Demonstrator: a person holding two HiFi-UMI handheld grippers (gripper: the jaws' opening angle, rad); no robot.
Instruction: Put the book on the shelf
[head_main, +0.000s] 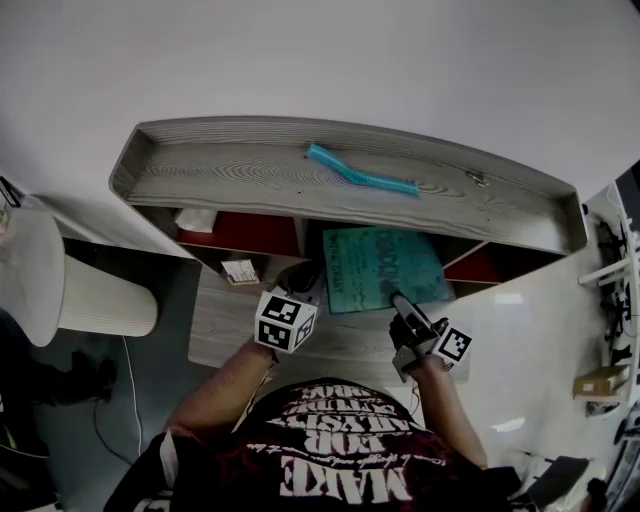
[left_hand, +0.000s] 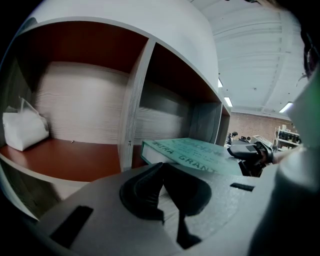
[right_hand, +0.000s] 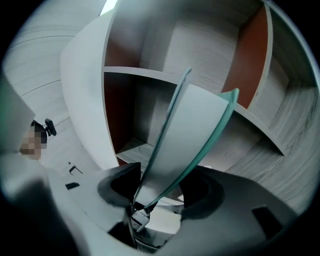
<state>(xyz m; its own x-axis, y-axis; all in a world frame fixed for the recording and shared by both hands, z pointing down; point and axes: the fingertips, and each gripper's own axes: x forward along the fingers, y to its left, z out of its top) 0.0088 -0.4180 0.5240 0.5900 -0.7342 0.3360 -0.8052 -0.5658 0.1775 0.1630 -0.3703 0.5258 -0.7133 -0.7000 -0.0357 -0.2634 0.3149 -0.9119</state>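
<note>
Right gripper (right_hand: 161, 176): rolled onto its side and clamped on the near edge of the book (head_main: 382, 262). From where I stand the hold looks thin, with most of the book's weight out beyond the jaws. If that hold slips, the book could swing down or twist.
Left gripper (left_hand: 162, 169): closed with nothing in it. It hangs just left of the book, not under it, so it would catch nothing if the book sagged.
Book: lying nearly flat with its spine to the left. The far end is inside the middle compartment and the near end sticks out toward the person. I can't tell whether the far end rests on the compartment floor. If it were let go now, I'd guess it might tip back out.
Covers: in the right gripper view they seem to splay apart beyond the jaws. Loose pages could fan out and catch on the way in.
Divider (left_hand: 134, 107): it stands upright just beside the spine. A skewed push could jam the book's corner against it.
Tissue pack (left_hand: 22, 131): in the left compartment, well apart from the book, so no trouble there.
Shelf (head_main: 230, 180): a hard shove might jolt it. The teal coiled cord (head_main: 360, 177) lying loose on top could then slide off.
</note>
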